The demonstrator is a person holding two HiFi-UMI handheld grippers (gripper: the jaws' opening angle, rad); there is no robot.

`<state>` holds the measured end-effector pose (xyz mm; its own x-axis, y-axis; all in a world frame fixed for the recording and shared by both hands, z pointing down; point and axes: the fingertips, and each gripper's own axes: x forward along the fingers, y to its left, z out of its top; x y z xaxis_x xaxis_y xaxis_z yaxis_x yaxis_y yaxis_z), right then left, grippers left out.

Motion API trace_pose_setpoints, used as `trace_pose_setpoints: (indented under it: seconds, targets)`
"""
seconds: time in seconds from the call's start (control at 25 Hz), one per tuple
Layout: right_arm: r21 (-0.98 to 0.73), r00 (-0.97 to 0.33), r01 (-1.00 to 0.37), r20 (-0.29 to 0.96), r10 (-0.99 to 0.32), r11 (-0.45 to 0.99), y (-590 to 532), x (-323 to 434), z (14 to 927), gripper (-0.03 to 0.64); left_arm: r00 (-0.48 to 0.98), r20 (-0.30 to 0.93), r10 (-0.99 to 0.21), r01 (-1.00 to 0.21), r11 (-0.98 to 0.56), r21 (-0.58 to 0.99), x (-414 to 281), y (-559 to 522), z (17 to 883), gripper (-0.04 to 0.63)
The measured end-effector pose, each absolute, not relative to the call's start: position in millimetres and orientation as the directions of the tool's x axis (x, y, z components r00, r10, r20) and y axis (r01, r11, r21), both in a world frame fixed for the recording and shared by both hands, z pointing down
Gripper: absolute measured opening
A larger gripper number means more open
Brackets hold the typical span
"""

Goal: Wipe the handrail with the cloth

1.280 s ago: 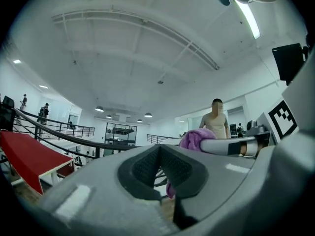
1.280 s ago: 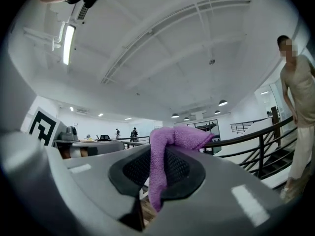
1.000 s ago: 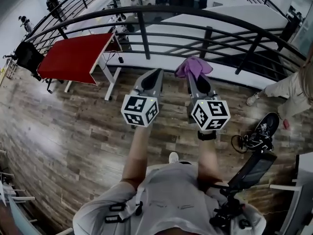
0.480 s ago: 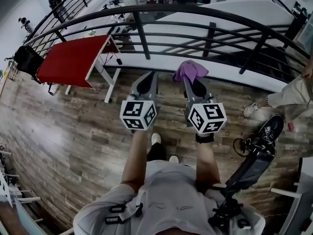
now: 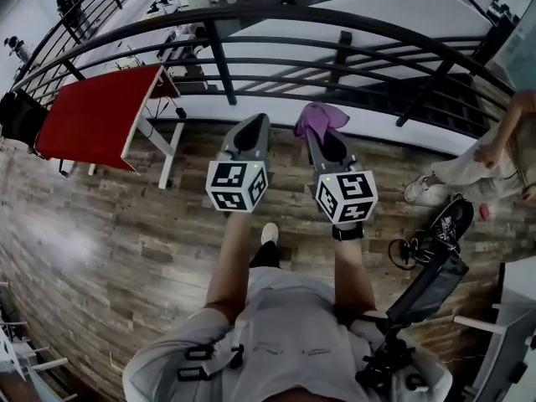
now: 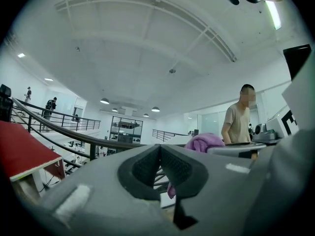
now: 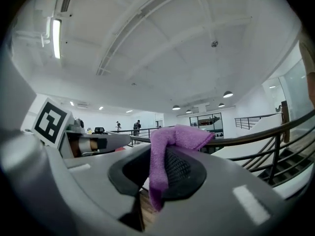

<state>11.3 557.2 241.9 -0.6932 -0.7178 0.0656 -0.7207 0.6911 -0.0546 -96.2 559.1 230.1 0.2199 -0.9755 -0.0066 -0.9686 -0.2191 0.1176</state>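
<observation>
A purple cloth hangs from the tip of my right gripper, which is shut on it; in the right gripper view the cloth drapes between the dark pads. My left gripper is shut with nothing in it, its pads pressed together. Both point toward the dark curved handrail, which crosses the top of the head view a short way beyond the tips. The handrail also shows at the right of the right gripper view, and the handrail runs along the left of the left gripper view.
A red-topped table stands on the lower floor at left. A person stands at the right on the wooden floor, with a scooter beside me. Distant people stand by a far railing.
The head view has shifted, so the table and rail sit further left and lower. Both grippers stay side by side, the right one still gripping the cloth. My foot has stepped forward.
</observation>
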Motion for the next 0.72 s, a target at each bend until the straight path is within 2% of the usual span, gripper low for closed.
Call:
trace_pose_setpoints:
  seconds: [0.44,0.72]
  targets:
    - [0.029,-0.666,-0.741,0.093,-0.740,0.671,446,-63,222,0.052,0.237,-0.034,-0.971,-0.971,-0.238,0.025,-159,438,206,-0.003]
    - [0.089,-0.644,-0.741,0.185,-0.742,0.666,416,-90,253,0.060,0.239,0.061,-0.969,-0.970,-0.236,0.050,-186,399,245,-0.003]
